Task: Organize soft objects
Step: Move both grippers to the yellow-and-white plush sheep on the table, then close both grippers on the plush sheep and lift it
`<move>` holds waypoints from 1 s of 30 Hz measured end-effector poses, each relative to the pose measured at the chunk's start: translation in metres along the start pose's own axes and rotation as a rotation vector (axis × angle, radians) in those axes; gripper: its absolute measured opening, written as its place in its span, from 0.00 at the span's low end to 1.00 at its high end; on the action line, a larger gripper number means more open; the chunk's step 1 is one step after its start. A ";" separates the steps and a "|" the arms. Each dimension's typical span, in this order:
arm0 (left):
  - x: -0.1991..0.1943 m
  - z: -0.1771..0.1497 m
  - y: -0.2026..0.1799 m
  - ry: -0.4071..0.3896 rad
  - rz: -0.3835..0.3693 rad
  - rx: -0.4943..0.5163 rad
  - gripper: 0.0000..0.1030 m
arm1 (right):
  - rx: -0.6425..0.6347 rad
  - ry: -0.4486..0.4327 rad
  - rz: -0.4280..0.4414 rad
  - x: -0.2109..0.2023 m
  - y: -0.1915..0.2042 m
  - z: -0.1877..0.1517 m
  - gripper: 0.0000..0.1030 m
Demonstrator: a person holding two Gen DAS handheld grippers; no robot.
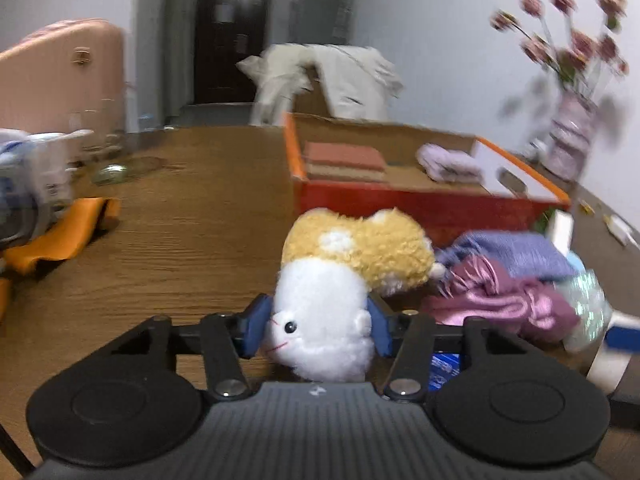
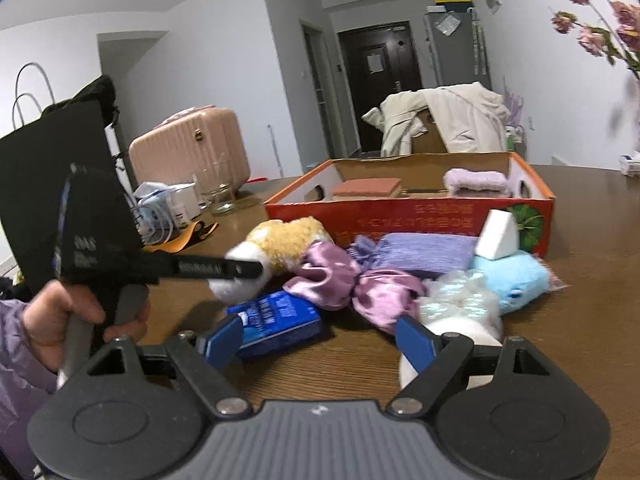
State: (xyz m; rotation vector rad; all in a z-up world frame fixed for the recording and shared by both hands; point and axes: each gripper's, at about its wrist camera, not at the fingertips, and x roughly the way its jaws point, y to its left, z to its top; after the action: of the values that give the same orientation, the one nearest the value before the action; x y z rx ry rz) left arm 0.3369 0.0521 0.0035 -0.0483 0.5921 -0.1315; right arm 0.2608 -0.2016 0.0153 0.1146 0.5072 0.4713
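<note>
My left gripper (image 1: 318, 326) is shut on the white head of a yellow and white plush toy (image 1: 340, 276), just above the wooden table (image 1: 180, 248). The toy also shows in the right wrist view (image 2: 280, 248), with the left gripper's fingers across it. My right gripper (image 2: 320, 338) is open and empty, low over the table. Ahead of it lie a blue packet (image 2: 276, 320), a pink satin cloth (image 2: 352, 280), a purple knit cloth (image 2: 424, 250), a blue plush (image 2: 516, 278) and a shiny white bundle (image 2: 460, 300). The pile lies in front of an orange cardboard box (image 2: 408, 216).
The box holds a reddish folded cloth (image 2: 368, 188) and a lilac towel (image 2: 476, 182). A white wedge (image 2: 496, 236) leans on the box front. Glass jars (image 2: 220, 194), packets and an orange strap (image 2: 180, 240) sit at the left. A flower vase (image 1: 572, 136) stands far right.
</note>
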 end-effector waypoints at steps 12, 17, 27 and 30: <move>-0.121 -0.077 -0.002 -0.007 -0.034 -0.188 0.13 | -0.012 0.005 0.044 -0.026 0.020 -0.016 0.80; -0.158 -0.077 0.009 -0.075 -0.027 -0.204 0.38 | -0.026 0.038 0.111 -0.029 0.042 -0.027 0.81; -0.204 -0.072 0.064 -0.165 0.186 -0.255 0.65 | -0.065 0.108 0.253 0.036 0.148 -0.033 0.83; -0.214 -0.081 0.065 -0.179 0.191 -0.224 0.75 | -0.112 0.163 0.240 0.052 0.160 -0.040 0.59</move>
State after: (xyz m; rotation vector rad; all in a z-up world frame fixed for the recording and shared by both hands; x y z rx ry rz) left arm 0.1230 0.1453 0.0497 -0.2182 0.4273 0.1239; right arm 0.2165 -0.0362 -0.0073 0.0288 0.6292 0.7468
